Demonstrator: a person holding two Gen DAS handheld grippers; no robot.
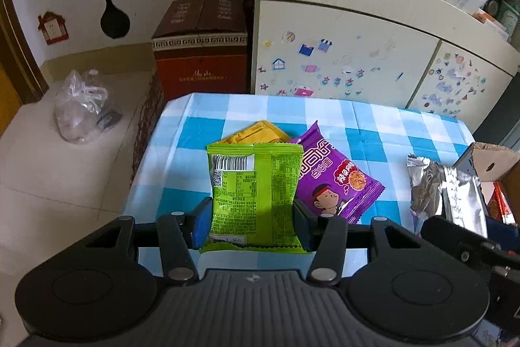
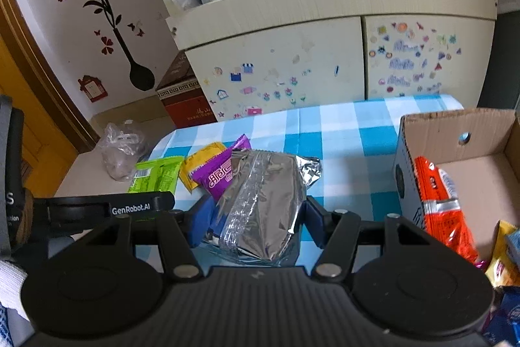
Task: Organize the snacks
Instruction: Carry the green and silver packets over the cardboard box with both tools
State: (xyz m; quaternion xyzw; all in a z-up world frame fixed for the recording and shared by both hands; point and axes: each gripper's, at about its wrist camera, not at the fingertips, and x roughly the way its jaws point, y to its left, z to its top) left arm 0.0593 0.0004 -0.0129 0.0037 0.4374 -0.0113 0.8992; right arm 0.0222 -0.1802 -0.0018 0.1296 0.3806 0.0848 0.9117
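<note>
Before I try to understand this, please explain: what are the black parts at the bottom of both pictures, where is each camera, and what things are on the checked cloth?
The black parts are hand-held tools with two fingers; a person carries one in each hand. Each tool has a camera looking forward along its fingers.

In the left tool's picture, the left gripper is closed on a green snack packet. A purple snack packet and a yellow packet lie on the blue checked tablecloth.

In the right tool's picture, the right gripper is closed on a silver foil packet. Beside it stands a cardboard box with an orange packet inside.
</note>
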